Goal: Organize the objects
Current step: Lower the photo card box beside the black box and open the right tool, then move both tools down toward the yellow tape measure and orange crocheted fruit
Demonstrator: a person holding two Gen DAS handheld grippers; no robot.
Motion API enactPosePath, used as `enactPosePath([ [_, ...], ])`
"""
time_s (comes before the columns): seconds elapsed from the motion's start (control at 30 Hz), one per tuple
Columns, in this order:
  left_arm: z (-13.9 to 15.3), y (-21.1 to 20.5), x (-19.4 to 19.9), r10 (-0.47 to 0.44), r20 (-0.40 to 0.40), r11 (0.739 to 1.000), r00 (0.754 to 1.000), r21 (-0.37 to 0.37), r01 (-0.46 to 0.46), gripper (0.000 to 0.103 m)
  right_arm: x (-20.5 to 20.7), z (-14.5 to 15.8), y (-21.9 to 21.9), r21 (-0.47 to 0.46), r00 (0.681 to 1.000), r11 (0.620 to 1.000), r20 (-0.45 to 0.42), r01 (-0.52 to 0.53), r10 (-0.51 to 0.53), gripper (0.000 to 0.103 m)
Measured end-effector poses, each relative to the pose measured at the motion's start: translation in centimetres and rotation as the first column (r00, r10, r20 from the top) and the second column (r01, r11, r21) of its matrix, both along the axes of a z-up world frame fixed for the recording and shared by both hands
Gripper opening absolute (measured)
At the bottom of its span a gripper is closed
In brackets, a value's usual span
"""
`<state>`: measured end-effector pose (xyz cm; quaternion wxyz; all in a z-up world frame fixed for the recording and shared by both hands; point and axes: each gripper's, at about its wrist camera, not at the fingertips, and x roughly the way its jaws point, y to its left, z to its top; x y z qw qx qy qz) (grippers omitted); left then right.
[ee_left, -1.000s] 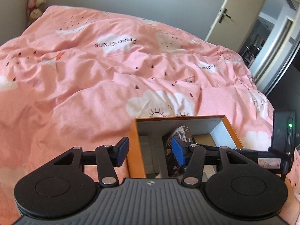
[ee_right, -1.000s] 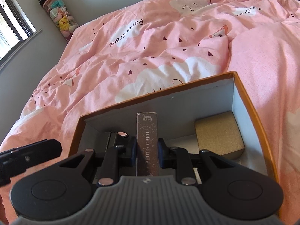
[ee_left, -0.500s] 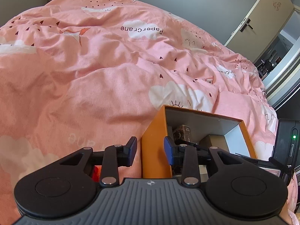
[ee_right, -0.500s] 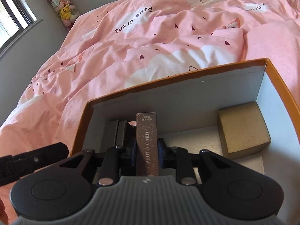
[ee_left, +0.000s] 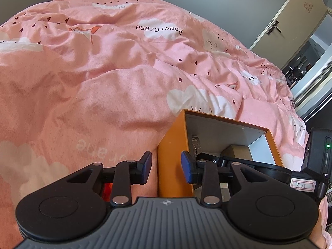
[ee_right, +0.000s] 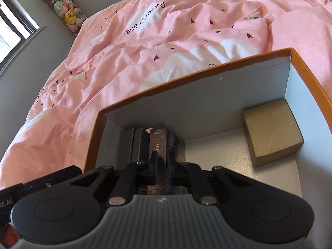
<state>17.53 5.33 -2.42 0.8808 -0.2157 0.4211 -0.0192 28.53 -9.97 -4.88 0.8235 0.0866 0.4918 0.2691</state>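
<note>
Dark, glittery and narrow, the photo card box (ee_right: 160, 145) stands upright inside the orange box (ee_right: 207, 73), close to its left wall, and the right gripper (ee_right: 161, 166) has its two blue pads pressed on the sides of it, so this claw is closed narrow around the card box. Just to the left of the card box, one or two dark flat items (ee_right: 137, 145) stand on edge against the left wall; what they are I cannot tell. In the far right corner of the same box lies a gold box (ee_right: 271, 130), well apart from the card box, with the pale bottom of the orange box bare between them. The left gripper (ee_left: 166, 166) has its claw wide, and its blue pads stand on both sides of the near left corner wall of the orange box (ee_left: 174, 151), one outside and one inside, not pressing it. The orange box rests on a pink blanket (ee_left: 103, 83) with white clouds and small hearts. Behind the bed, a column of soft toys (ee_right: 62, 10) stands by the window, and in the left view a door (ee_left: 290, 16) is seen.
</note>
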Motion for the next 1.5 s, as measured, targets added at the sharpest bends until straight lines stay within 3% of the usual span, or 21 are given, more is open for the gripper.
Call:
enactPosePath([
  [0.2, 0.4, -0.1, -0.7, 0.006, 0.011, 1.0, 1.0, 0.01, -0.006, 0.039, -0.1, 0.2, -0.1, -0.014, 1.0, 1.0, 0.015, -0.005, 0.005, 0.009],
  [0.4, 1.6, -0.4, -2.3, 0.025, 0.044, 0.998, 0.999, 0.065, -0.028, 0.039, -2.9, 3.4, 0.1, -0.051, 0.988, 0.998, 0.151, -0.032, 0.04, 0.013],
  [0.53, 2.7, -0.5, -3.6, 0.019, 0.077, 0.994, 0.997, 0.108, -0.027, 0.039, -6.0, 6.0, 0.4, -0.058, 0.961, 0.995, 0.262, -0.076, 0.089, 0.015],
  [0.73, 4.4, -0.1, -5.6, 0.007, 0.128, 0.981, 0.992, 0.192, -0.031, 0.039, -10.9, 8.4, 1.6, -0.09, 0.908, 0.988, 0.39, -0.127, 0.153, 0.025],
  [0.87, 5.0, 0.8, -6.9, 0.013, 0.147, 0.964, 0.989, 0.261, -0.052, 0.039, -13.5, 8.6, 2.9, -0.095, 0.885, 0.981, 0.422, -0.171, 0.195, 0.026],
  [0.93, 5.2, 1.4, -7.5, 0.017, 0.151, 0.954, 0.988, 0.295, -0.062, 0.039, -14.5, 8.5, 3.8, -0.106, 0.874, 0.977, 0.435, -0.187, 0.215, 0.032],
  [1.07, 5.0, 3.0, -8.7, -0.006, 0.126, 0.939, 0.992, 0.342, -0.038, 0.039, -16.2, 8.1, 5.4, -0.142, 0.847, 0.963, 0.457, -0.231, 0.271, 0.033],
  [1.27, 3.2, 5.1, -8.8, -0.063, 0.013, 0.947, 0.998, 0.316, 0.055, 0.039, -17.1, 6.7, 7.8, -0.259, 0.81, 0.905, 0.411, -0.336, 0.418, 0.033],
  [1.5, 0.7, 5.5, -8.4, -0.146, -0.077, 0.934, 0.986, 0.317, 0.163, 0.039, -16.6, 4.5, 10.1, -0.442, 0.724, 0.779, 0.336, -0.444, 0.603, 0.032],
])
